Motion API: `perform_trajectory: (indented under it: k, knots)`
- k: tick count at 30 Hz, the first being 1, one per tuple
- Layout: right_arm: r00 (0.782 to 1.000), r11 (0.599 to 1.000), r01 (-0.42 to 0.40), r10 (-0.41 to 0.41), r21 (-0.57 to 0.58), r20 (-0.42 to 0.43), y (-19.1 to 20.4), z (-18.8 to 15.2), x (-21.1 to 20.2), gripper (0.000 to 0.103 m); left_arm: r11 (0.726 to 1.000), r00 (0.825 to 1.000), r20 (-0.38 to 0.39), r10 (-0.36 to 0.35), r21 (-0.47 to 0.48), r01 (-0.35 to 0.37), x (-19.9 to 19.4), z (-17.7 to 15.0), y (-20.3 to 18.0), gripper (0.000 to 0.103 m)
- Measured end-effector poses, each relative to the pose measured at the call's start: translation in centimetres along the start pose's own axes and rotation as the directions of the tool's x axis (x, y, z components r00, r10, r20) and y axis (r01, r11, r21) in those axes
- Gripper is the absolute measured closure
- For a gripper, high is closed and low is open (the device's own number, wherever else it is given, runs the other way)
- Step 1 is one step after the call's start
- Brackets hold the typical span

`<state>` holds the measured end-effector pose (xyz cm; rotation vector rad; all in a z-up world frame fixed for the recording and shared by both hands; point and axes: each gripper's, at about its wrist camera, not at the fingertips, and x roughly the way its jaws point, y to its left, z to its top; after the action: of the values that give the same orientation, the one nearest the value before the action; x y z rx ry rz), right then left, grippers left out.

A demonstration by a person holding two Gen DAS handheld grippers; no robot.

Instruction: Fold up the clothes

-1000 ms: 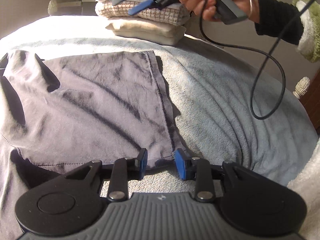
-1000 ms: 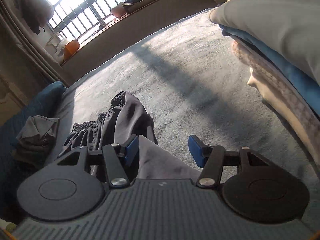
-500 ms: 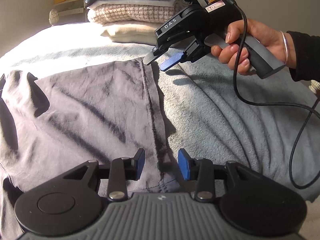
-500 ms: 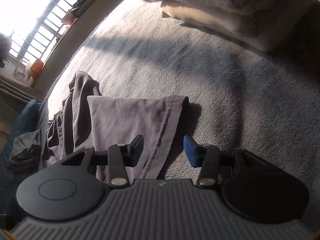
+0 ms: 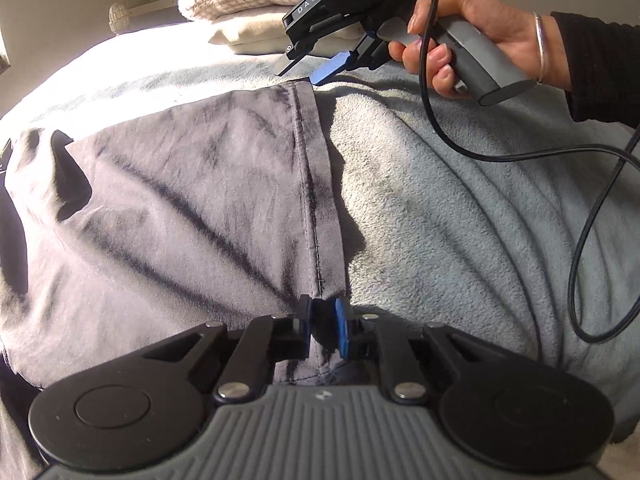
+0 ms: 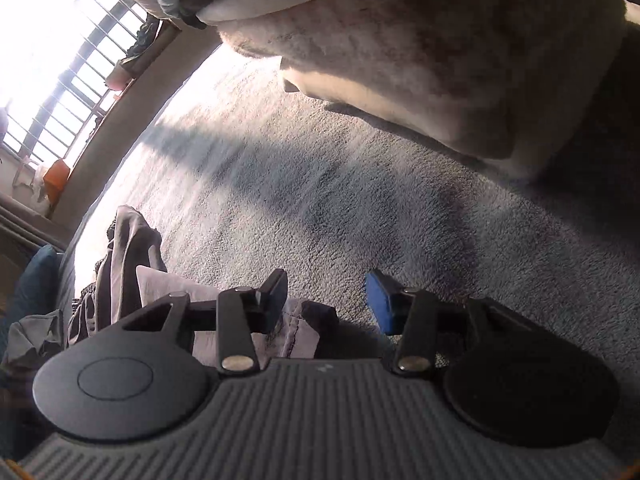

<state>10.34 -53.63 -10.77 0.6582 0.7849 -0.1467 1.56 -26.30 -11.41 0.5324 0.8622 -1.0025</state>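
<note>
My left gripper [image 5: 323, 330] is pinched together on the near hem corner of the dark grey thin cloth garment [image 5: 192, 216], which lies spread flat on the bed with its light grey fleece blanket [image 5: 440, 216]. My right gripper [image 6: 327, 300] stands with fingers apart just above the far hem corner of this garment, not touching it. The pile of folded clothes [image 5: 248, 4] sits at the bed's far edge, near this gripper.

We log our right gripper [image 6: 326, 300], jaws apart, over grey garment [image 6: 296, 330] corner on fleece blanket [image 6: 320, 200]; folded stack [image 6: 420, 52] beyond.
</note>
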Motion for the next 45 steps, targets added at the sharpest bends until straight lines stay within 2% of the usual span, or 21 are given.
perform_trajectory:
  k: [2,6,7,8,10,11,14,17,25,30,35,37,39,40,43,45]
  knots:
    - [1.000,0.995,-0.016,0.017,-0.098,0.006,0.4,0.1,0.6,0.057,1.000,1.000,0.003,-0.005,-0.007,0.005,-0.1,-0.1,0.2,0.093]
    - [0.998,0.969,-0.051,0.043,-0.241,-0.038,1.0,-0.1,1.4,0.055,1.000,1.000,0.019,-0.006,-0.008,0.006,-0.2,-0.5,0.1,0.093]
    - [0.998,0.964,-0.054,0.044,-0.260,-0.043,1.0,-0.2,1.3,0.059,1.000,1.000,0.024,-0.008,-0.010,0.008,-0.2,-0.5,0.2,0.093]
    - [0.998,0.959,-0.057,0.046,-0.278,-0.048,1.1,-0.3,1.2,0.076,1.000,1.000,0.029,-0.009,-0.011,0.010,-0.2,-0.6,0.2,0.093]
    - [0.996,0.963,-0.077,0.063,-0.258,-0.064,0.9,-0.5,0.8,0.098,1.000,0.999,0.041,-0.018,-0.019,0.019,-0.3,-0.7,0.4,0.094]
    - [0.995,0.966,-0.086,0.072,-0.245,-0.066,0.8,-0.6,0.4,0.101,0.999,0.999,0.048,-0.026,-0.025,0.027,-0.4,-0.9,0.6,0.096]
    - [0.998,0.972,-0.063,0.060,-0.227,-0.019,1.3,-1.3,-1.5,0.102,0.997,0.995,0.080,-0.061,-0.048,0.065,-1.4,-1.1,1.2,0.100]
    - [0.998,0.994,-0.054,0.057,-0.097,0.033,0.7,-1.8,-4.9,0.102,0.991,0.986,0.122,-0.115,-0.059,0.123,-2.8,-1.4,1.8,0.100]
    - [0.999,0.994,-0.010,0.006,0.108,0.039,-1.4,-2.4,-7.6,0.103,0.973,0.966,0.166,-0.196,-0.091,0.213,-4.2,-1.4,3.1,0.101]
    - [0.998,0.996,0.038,-0.043,0.086,0.052,-1.6,-3.1,-7.8,0.103,0.966,0.962,0.160,-0.222,-0.101,0.240,-3.8,-1.3,2.7,0.100]
    - [0.994,0.995,0.104,-0.104,0.008,0.030,-2.0,-3.9,-5.9,0.099,0.954,0.962,0.087,-0.258,-0.135,0.268,-2.0,-1.8,2.4,0.099]
    - [0.991,0.992,0.124,-0.124,0.014,0.045,-2.5,-4.1,-6.1,0.098,0.945,0.959,0.060,-0.279,-0.160,0.285,-1.8,-2.1,2.4,0.092]
    - [0.988,0.990,0.142,-0.143,0.021,0.061,-3.0,-4.2,-6.3,0.097,0.942,0.953,0.055,-0.297,-0.146,0.302,-2.6,-2.7,2.1,0.082]
    - [0.988,0.991,0.134,-0.136,0.024,0.076,-3.0,-4.2,-6.8,0.097,0.940,0.950,0.053,-0.309,-0.133,0.313,-3.2,-2.9,1.9,0.082]
    - [0.993,0.995,0.068,-0.061,-0.071,0.100,-1.3,-4.2,-8.2,0.097,0.938,0.941,0.038,-0.336,-0.080,0.338,-5.0,-3.6,1.6,0.081]
    - [0.995,0.988,0.005,0.010,-0.154,0.097,0.3,-4.4,-8.8,0.096,0.943,0.945,0.037,-0.326,-0.064,0.327,-5.9,-3.8,1.8,0.081]
